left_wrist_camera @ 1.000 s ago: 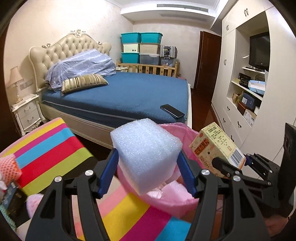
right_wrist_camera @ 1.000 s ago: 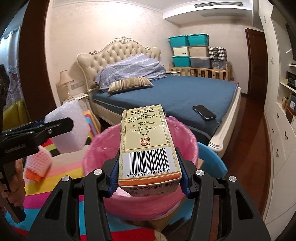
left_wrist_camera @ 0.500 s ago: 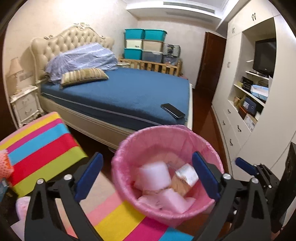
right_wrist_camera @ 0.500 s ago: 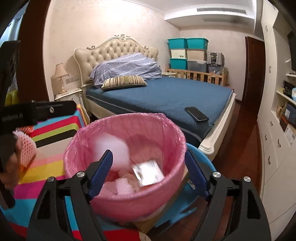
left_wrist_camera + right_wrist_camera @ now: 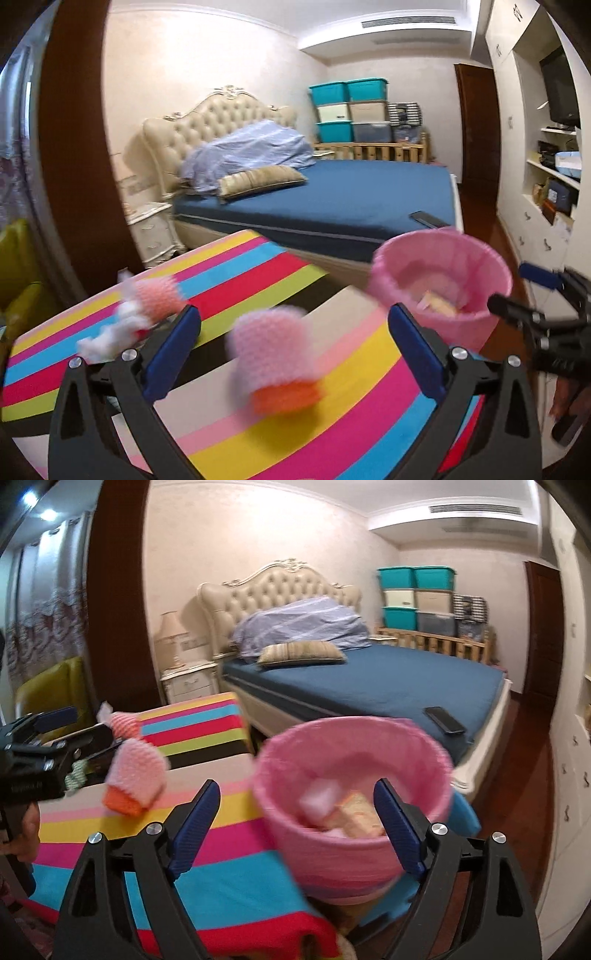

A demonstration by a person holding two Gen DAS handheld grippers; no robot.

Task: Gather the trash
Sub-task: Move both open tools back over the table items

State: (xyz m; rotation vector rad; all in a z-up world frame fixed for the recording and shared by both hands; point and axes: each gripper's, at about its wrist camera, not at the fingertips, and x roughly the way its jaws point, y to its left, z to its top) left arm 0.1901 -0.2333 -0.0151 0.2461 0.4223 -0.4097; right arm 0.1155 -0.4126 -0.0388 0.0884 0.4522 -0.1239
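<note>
Trash went in! The foam block and the printed carton (image 5: 356,818), clamped in the tongs a second earlier, lay inside the pink-lined bin (image 5: 351,746). The left gripper (image 5: 293,356) had swung away over the striped cloth (image 5: 369,417) and stood wide and empty, framing a pink foam sleeve (image 5: 273,354) just ahead of its fingertips. The right gripper (image 5: 297,827), jaws opening with nothing pinched, pointed at the bin. Judging by that, another pickup looked close; a second foam net (image 5: 157,297) lay off left.

Bin (image 5: 369,853) contents blurred — foam net (image 5: 273,354) smeared, unreadable.
</note>
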